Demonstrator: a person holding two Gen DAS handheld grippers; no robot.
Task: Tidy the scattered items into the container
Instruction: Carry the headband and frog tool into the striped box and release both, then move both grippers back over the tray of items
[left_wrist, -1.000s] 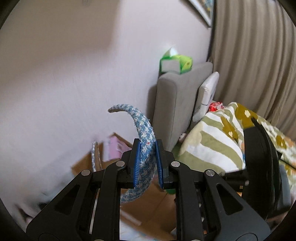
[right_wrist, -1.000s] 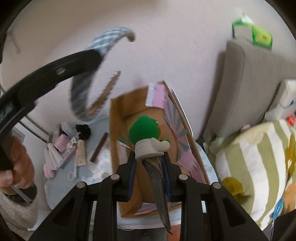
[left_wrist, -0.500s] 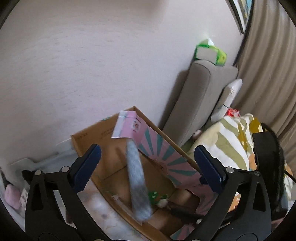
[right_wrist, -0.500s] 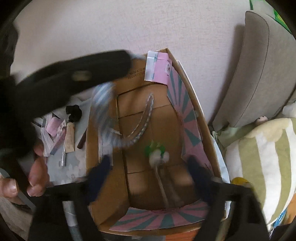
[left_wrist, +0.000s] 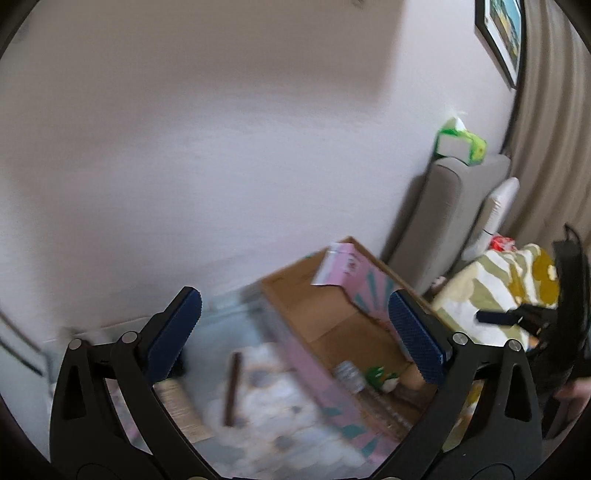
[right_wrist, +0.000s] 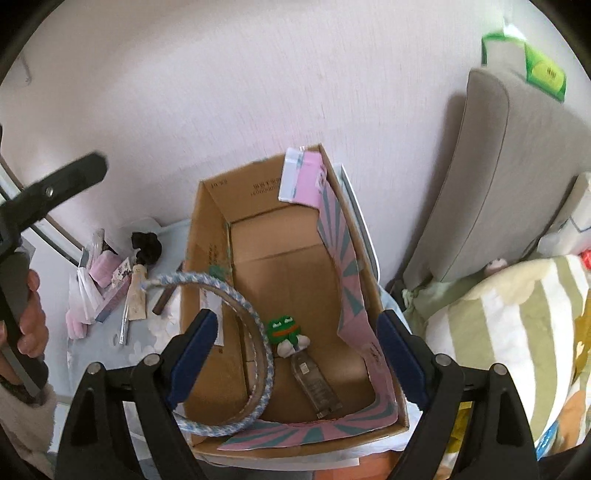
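Both grippers have just been opening and hold nothing. The right gripper stands wide above the cardboard box. Inside the box lie the blue headband and the frog-topped tool. The left gripper is wide too, and other small items wait left of the box.

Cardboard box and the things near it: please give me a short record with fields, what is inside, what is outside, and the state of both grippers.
container: cardboard box, open top
inside: blue-white headband, one end over the box's left wall; frog-topped item
outside: small items to the left of the box
left gripper: open, jaws just opened, nothing between them
right gripper: open above the box, jaws just opened, holds nothing
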